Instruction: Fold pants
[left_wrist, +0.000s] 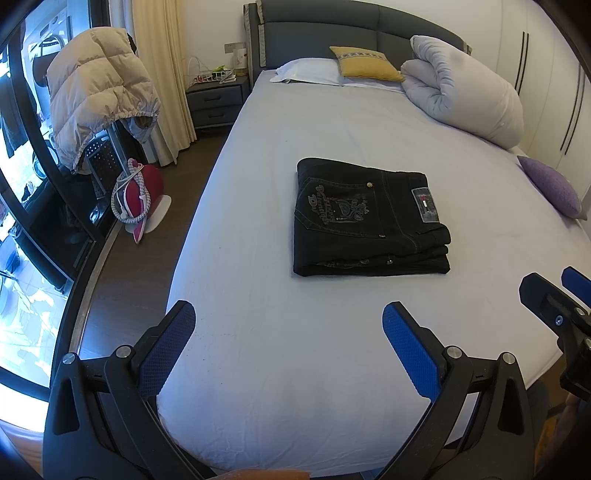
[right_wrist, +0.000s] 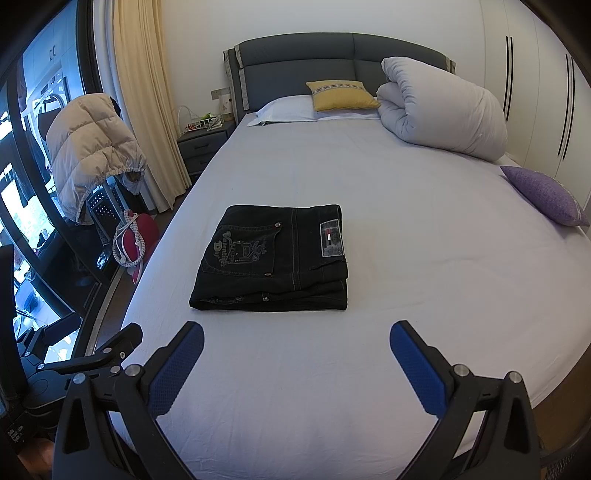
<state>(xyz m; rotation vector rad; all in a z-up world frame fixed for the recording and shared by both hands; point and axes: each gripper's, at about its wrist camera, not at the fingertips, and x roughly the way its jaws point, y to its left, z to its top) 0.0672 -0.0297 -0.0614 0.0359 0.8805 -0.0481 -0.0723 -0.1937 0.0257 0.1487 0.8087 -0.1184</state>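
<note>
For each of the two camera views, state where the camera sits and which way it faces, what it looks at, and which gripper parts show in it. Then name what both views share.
Left wrist: on the left gripper at the bed's foot, facing the headboard; the right gripper shows at right.
Right wrist: on the right gripper, facing likewise; the left gripper shows at left.
Shared: folded pants on the bed, both grippers open and empty.

Right gripper (left_wrist: 554, 295) cut off at 3 o'clock edge of left wrist view; fingertip gap not resolvable. Embroidered lettering on pants (right_wrist: 273, 258) pocket only partly legible; waistband patch too small to read. Lower folded layers hidden beneath top layer. Nightstand (left_wrist: 216, 99) clutter indistinct, 11 o'clock.
</note>
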